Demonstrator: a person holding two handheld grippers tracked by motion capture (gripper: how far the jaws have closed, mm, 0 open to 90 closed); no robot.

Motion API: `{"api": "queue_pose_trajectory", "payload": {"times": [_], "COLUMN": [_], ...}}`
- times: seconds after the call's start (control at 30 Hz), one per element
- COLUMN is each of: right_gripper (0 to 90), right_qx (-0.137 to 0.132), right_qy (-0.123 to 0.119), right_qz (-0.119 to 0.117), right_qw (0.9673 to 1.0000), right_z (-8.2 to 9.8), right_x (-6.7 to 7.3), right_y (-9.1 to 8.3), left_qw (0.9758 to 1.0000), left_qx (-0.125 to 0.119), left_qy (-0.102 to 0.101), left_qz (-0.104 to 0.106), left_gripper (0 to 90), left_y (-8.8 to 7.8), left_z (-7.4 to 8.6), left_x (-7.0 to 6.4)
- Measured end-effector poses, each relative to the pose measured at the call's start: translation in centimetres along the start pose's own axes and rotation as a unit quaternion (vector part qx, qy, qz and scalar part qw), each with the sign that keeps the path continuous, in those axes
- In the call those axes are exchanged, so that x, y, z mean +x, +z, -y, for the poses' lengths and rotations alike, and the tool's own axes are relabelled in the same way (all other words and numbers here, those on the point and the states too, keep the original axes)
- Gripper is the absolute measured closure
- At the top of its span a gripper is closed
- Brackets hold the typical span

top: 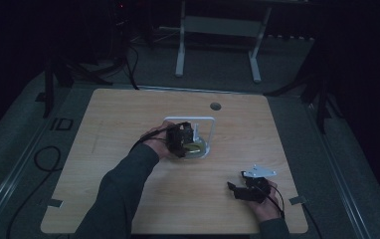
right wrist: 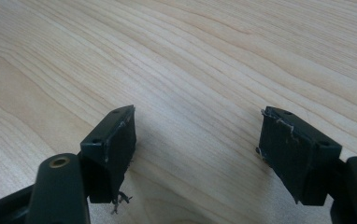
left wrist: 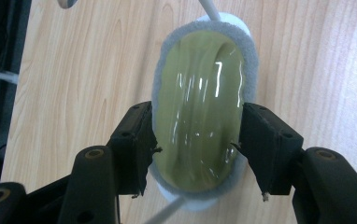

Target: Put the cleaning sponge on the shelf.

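Observation:
A glossy olive-yellow oval object (left wrist: 200,112) lies on a grey felt-edged pad (left wrist: 251,56) of a white stand (top: 204,149), under a white wire frame (top: 190,119) near the middle of the wooden table (top: 128,114). My left gripper (left wrist: 195,149) points down over it, and its two black pads (left wrist: 132,144) stand wide on either side of the object, at its flanks, without squeezing it. In the high view the left gripper (top: 183,142) covers most of the object. My right gripper (top: 233,188) rests open near the table's front right, with bare wood between its pads (right wrist: 113,140).
A round cable hole (top: 215,106) sits in the table's far side. Behind the table stands a white-legged frame (top: 180,50). Cables (top: 44,159) lie on the floor at the left. The surroundings are dark.

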State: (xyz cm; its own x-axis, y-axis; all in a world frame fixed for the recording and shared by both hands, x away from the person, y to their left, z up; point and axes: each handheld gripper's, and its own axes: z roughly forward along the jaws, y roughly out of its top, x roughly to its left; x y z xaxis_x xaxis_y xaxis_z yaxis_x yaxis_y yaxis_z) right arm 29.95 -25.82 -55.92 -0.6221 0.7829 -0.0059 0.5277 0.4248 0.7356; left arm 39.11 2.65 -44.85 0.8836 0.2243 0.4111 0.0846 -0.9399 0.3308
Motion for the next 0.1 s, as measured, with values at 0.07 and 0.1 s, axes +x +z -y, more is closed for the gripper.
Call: {"api": "queue_pose_trajectory", "payload": {"times": [0.07, 0.1], "right_gripper": [26.9, 26.9], "right_qx": [0.0, 0.0], "right_qy": [0.0, 0.0], "right_qz": [0.0, 0.0], "right_qw": [1.0, 1.0], "right_z": [0.0, 0.0], "right_x": [-0.01, -0.01], "right_y": [0.0, -0.01], "left_qw": [1.0, 1.0], "left_qx": [-0.003, -0.003], "left_qy": [-0.005, -0.005], "left_qz": [-0.002, -0.002], "left_gripper": [45.3, 45.9], "left_y": [-0.67, -0.67], "left_z": [0.28, 0.28], "left_x": [-0.15, -0.15]}}
